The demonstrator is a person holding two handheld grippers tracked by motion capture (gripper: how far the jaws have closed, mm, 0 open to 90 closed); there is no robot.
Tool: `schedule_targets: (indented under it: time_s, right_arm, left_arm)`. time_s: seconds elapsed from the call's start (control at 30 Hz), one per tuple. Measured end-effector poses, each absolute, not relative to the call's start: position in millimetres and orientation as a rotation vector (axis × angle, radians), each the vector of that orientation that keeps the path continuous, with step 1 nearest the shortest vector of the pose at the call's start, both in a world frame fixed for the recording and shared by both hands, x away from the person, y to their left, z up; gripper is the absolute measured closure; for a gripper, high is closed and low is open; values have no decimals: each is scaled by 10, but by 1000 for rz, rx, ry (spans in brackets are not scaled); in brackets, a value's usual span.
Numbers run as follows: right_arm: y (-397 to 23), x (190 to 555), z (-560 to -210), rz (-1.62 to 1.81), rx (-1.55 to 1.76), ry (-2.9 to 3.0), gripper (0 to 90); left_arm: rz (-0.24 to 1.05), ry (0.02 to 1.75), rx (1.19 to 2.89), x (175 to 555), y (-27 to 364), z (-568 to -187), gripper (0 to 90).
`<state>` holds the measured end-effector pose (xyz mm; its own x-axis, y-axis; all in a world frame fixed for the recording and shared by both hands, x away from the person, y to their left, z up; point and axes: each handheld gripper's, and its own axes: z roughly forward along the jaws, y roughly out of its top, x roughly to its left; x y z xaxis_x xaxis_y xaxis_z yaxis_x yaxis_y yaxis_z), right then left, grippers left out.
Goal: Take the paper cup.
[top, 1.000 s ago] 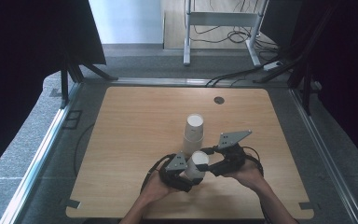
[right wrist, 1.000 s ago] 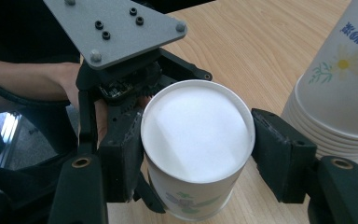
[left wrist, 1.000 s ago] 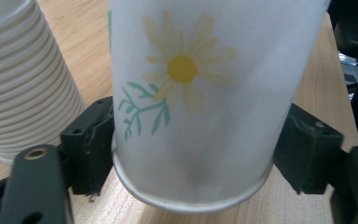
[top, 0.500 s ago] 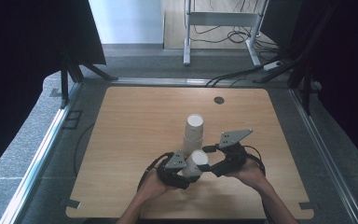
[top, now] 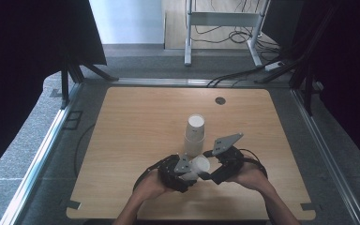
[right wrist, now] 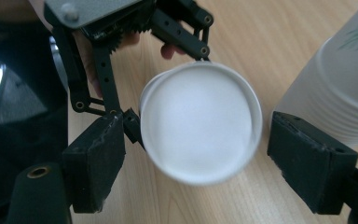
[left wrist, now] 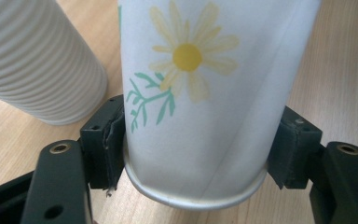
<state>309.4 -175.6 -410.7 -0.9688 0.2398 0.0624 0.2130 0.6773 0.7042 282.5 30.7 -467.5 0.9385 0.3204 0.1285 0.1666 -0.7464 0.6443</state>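
Near the front edge of the wooden surface, the left claw pinches a white paper cup printed with a yellow daisy and green sprigs, smooth-walled with a rolled rim. The right claw has just been opening, its pads spread off the cup. A ribbed stack of cups stands just beside.

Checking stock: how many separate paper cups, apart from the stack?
1. The daisy cup is clamped in the left hand-held gripper, beside the stack. The stack's own count cannot be told.
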Motion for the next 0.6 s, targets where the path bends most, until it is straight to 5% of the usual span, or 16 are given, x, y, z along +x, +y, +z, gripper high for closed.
schedule_targets:
  time_s: [0.6]
  right_arm:
    - [-1609, 3082, -4284, 1060, 331, 2938, 302]
  left_arm:
    - [293, 290, 2480, 2774, 194, -4705, 310]
